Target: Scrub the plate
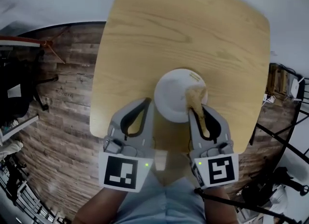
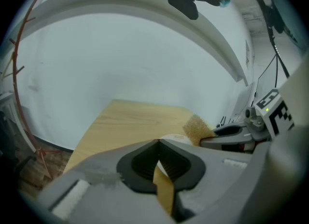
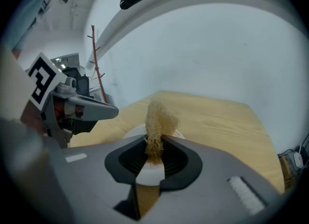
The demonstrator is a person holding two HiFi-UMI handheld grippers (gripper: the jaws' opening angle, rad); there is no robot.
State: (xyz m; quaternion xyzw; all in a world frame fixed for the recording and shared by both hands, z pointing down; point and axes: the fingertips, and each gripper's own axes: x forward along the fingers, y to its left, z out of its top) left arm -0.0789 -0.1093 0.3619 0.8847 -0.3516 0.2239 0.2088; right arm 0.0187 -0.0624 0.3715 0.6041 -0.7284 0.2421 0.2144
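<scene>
A white plate [image 1: 171, 90] sits on the light wooden table [image 1: 183, 25], near its front edge. My right gripper [image 1: 194, 108] is shut on a tan fibrous scrubber [image 1: 196, 94], which hangs over the plate's right side. In the right gripper view the scrubber [image 3: 157, 119] sticks up from the shut jaws [image 3: 154, 145], with the plate [image 3: 147, 174] just beyond. My left gripper [image 1: 148, 102] is shut with nothing in it, its tip by the plate's left rim. The left gripper view shows its jaws [image 2: 158, 144] closed, the plate's edge [image 2: 176, 139] and the scrubber [image 2: 195, 129] beyond.
The table stands on a wood-plank floor [image 1: 63, 97]. A dark chair and clutter [image 1: 17, 92] lie at the left, black stands and cables [image 1: 280, 121] at the right. A pale wall [image 3: 217, 59] runs behind the table.
</scene>
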